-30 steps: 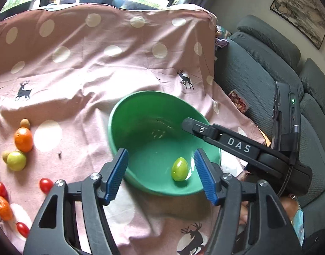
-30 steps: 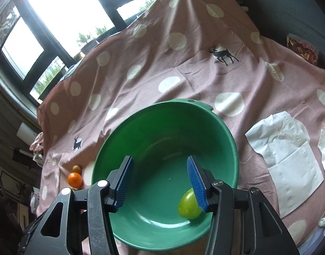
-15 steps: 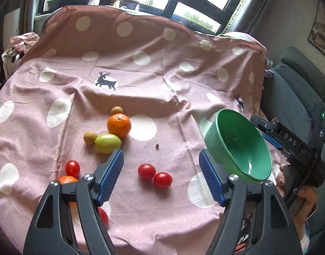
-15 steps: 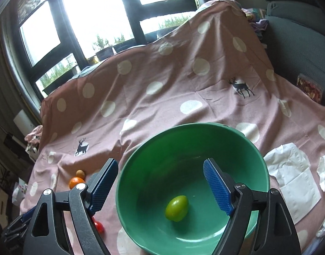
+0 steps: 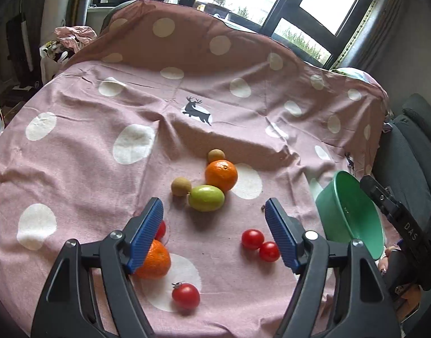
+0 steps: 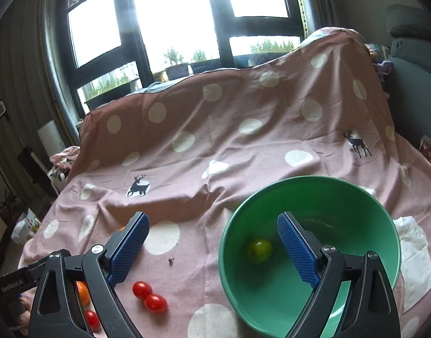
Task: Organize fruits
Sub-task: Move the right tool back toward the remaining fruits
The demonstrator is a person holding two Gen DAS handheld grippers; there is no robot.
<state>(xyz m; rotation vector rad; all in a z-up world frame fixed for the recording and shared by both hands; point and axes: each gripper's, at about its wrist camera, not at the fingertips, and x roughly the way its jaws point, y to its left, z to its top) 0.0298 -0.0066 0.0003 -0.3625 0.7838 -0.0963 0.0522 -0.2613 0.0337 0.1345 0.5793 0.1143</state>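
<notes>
Left gripper (image 5: 214,233): jaws wide apart, gripping nothing, over the cloth (image 5: 83,152). Green fruit (image 5: 206,197) and orange (image 5: 221,175) lie just beyond the fingertips; two tomatoes (image 5: 260,244) sit touching each other beside the right finger; a second orange (image 5: 155,259) is partly hidden behind the left finger.

Right gripper (image 6: 212,249): jaws opening, nothing pressed between them. Bowl (image 6: 356,197) rim crosses the gap; right finger is over the bowl. A green fruit (image 6: 258,250) rests inside, between the fingers, untouched.
</notes>
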